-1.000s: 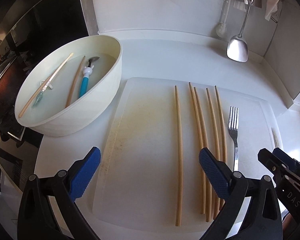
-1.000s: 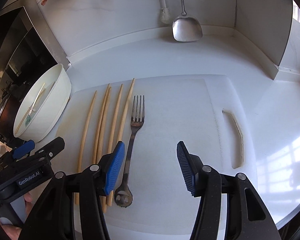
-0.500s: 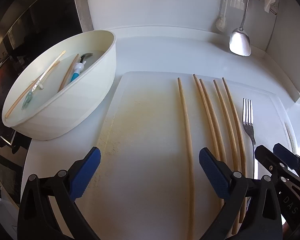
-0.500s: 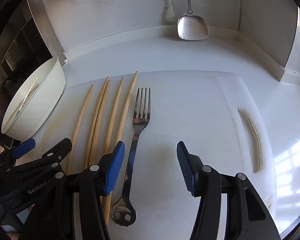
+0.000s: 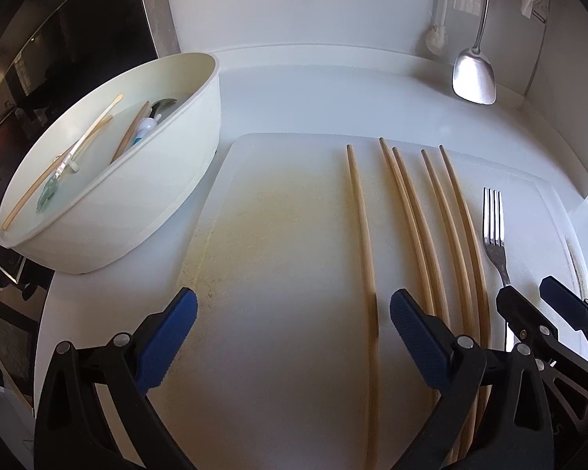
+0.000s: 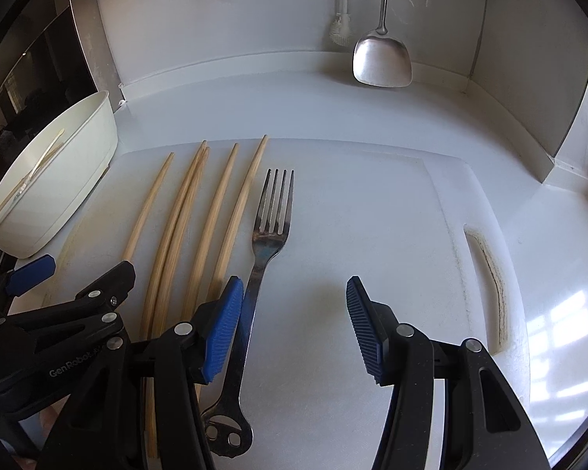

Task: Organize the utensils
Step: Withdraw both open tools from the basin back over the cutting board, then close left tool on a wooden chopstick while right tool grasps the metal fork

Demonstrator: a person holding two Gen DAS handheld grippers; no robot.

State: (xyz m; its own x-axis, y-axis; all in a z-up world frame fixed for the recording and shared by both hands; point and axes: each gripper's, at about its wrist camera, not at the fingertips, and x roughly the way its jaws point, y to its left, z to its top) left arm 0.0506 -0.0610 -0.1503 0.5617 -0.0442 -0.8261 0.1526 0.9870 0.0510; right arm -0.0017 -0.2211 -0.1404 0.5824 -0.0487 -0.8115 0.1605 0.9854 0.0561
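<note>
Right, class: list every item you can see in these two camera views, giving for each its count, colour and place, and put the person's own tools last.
Cutting board: one, white, flat on the counter, under the grippers.
Chopsticks: five, tan wood, lying side by side on the board; one sits apart toward the bowl.
Fork: one, silver, on the board beside the chopsticks, tines pointing to the wall.
Bowl: one, cream, on the counter beside the board, holding a few more utensils.
Spatula: one, silver, hanging on the back wall.
Brush: one, white, hanging beside the spatula.
Counter: one, white.
Left gripper: one, black with blue pads, open over the board.
Right gripper: one, black with blue pads, open around the fork handle.
</note>
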